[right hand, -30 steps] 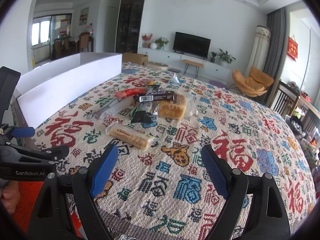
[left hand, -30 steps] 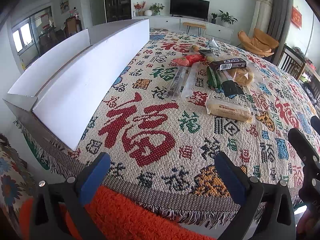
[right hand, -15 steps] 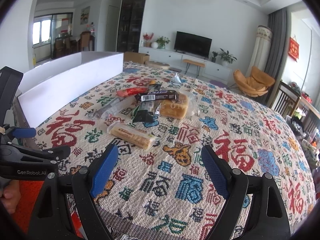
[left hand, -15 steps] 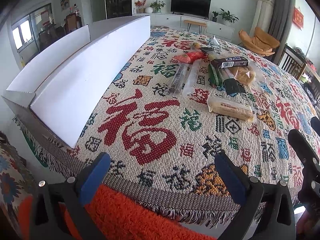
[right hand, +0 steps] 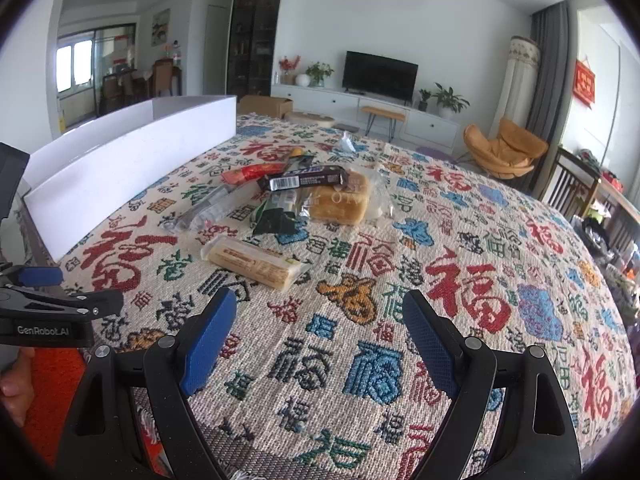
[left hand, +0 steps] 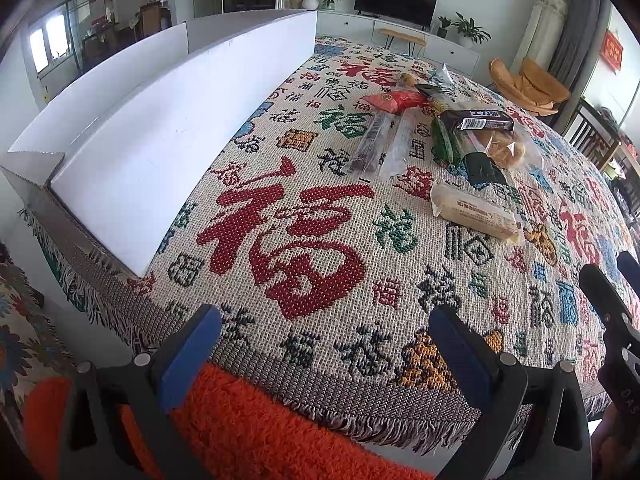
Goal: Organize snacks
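Above the tablecloth [left hand: 280, 240] both grippers stay wide open, empty — left gripper [left hand: 320, 344] nearer the snacks [left hand: 472, 136]

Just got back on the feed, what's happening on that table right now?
Nothing is picked up yet. The left gripper and right gripper both hang open and empty over the near edge of the patterned woven tablecloth. A pile of wrapped snacks lies mid-table, beside the long white cardboard box.
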`<action>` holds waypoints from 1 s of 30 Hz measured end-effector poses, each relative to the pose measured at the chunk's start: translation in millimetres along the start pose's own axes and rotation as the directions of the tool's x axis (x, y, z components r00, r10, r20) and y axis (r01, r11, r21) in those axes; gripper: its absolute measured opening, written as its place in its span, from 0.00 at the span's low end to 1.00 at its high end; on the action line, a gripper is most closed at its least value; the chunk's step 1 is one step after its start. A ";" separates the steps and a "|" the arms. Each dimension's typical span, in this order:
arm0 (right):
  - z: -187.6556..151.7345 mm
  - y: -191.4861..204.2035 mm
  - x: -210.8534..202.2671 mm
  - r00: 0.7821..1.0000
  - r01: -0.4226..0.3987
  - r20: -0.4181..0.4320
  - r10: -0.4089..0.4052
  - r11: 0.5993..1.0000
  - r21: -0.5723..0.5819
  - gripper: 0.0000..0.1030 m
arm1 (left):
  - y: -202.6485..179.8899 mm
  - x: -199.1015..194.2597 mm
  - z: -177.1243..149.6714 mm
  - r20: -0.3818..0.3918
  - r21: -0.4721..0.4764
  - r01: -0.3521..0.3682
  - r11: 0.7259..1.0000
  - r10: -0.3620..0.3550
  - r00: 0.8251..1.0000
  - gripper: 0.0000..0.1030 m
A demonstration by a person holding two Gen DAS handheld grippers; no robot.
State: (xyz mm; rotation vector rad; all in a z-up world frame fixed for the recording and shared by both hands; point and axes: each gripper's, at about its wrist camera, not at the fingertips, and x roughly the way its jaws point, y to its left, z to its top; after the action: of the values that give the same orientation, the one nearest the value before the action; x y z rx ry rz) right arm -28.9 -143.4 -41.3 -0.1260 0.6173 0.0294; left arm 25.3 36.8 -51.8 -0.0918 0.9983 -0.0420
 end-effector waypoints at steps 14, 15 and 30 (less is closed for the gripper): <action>43.4 9.6 126.7 0.864 -0.433 -0.382 0.329 0.872 -0.227 0.85 | 7.0 8.0 1.3 -0.039 -0.037 0.020 0.999 -0.022 0.999 1.00; 48.0 12.0 133.8 0.854 -0.447 -0.399 0.334 0.863 -0.234 0.85 | 7.3 7.6 0.9 -0.039 -0.038 0.019 0.999 -0.021 0.999 1.00; 52.9 42.2 165.1 0.753 -0.558 -0.551 0.360 0.793 -0.244 0.85 | 5.6 9.5 1.5 -0.047 -0.033 0.019 0.999 -0.021 0.999 1.00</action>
State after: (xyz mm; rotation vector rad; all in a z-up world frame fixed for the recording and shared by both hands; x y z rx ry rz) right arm 133.4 -96.5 -98.8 -0.3783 1.1331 0.6435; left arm 31.7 41.7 -59.6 -0.1311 1.0454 -0.0465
